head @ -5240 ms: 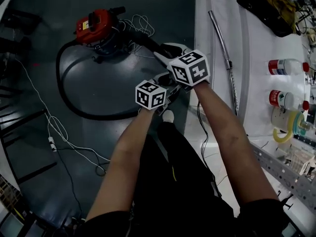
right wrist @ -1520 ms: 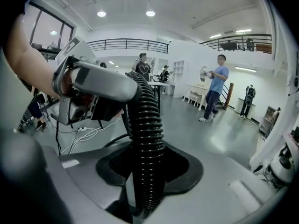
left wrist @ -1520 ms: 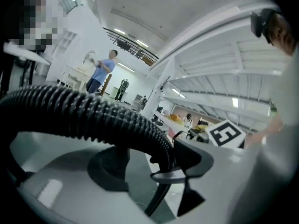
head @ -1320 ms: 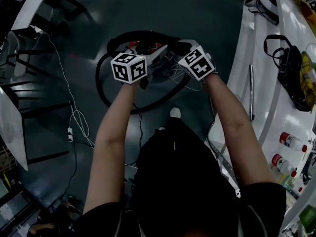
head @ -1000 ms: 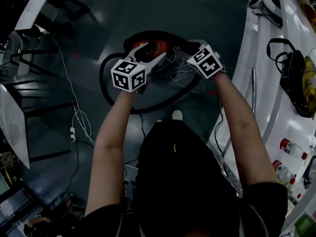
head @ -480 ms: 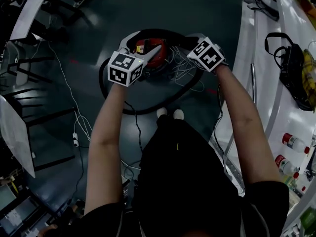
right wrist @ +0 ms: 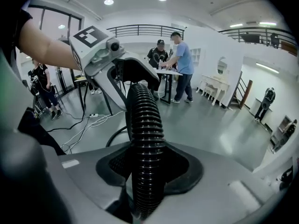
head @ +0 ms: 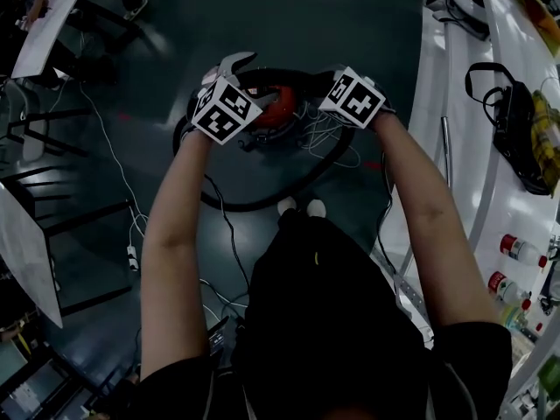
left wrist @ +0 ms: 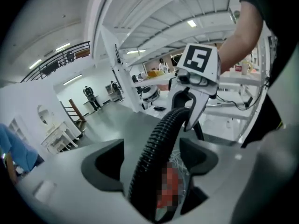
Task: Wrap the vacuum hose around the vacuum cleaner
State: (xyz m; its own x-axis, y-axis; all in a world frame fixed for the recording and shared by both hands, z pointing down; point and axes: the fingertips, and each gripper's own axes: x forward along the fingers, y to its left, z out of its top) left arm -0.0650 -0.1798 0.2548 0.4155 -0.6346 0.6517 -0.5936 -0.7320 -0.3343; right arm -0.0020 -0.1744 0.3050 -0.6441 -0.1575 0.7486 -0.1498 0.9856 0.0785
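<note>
Grip: left tongs (left wrist: 150,164) opening wide, hose (head: 262,201) running loose between jaws, not pinched. right tongs (right wrist: 147,164) clamping hose firmly.

Both working just above red vacuum (head: 278,105) on floor (head: 350,24). Hose arching over vacuum top, rest looping round it on floor.

Risk: springy hose slipping off vacuum as left releases, loop uncoiling. White cables (head: 328,136) beside vacuum snagging coil.

Containers: two red-capped bottles (head: 518,254) lying on counter (head: 472,217), well apart from work, contents not discernible.

hose (head: 262,203): black, ribbed, looped on floor | vacuum cleaner (head: 278,110): red, inside the loop
</note>
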